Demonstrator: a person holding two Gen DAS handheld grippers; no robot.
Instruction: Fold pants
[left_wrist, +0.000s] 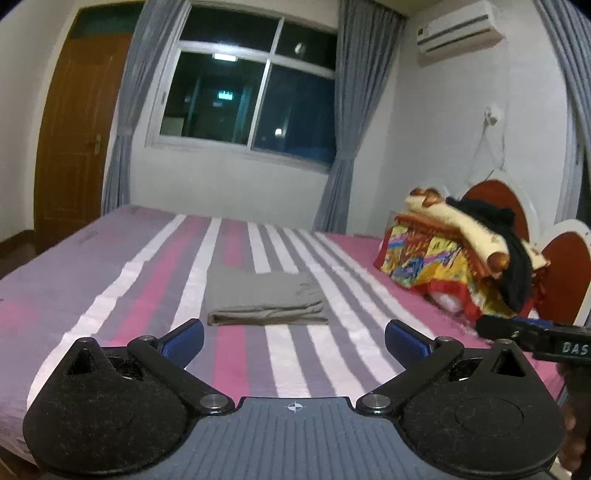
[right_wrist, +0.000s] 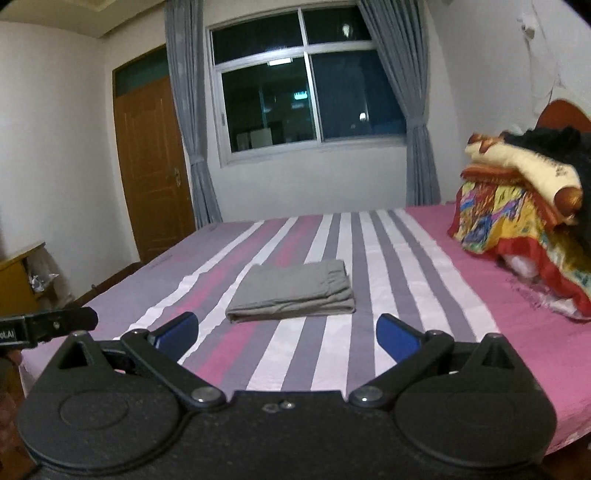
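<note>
The grey pants (left_wrist: 264, 297) lie folded into a flat rectangle on the striped bed sheet (left_wrist: 110, 288). They also show in the right wrist view (right_wrist: 293, 291), in the middle of the bed. My left gripper (left_wrist: 294, 343) is open and empty, held back from the pants near the bed's front edge. My right gripper (right_wrist: 286, 338) is open and empty too, held back the same way. The right gripper's body shows at the right edge of the left wrist view (left_wrist: 535, 336).
A pile of colourful blankets with a black garment (left_wrist: 472, 254) sits at the bed's right end by the red headboard (left_wrist: 561, 273). A window with grey curtains (right_wrist: 306, 85) and a wooden door (right_wrist: 151, 166) are behind the bed. A wooden side table (right_wrist: 18, 277) stands at left.
</note>
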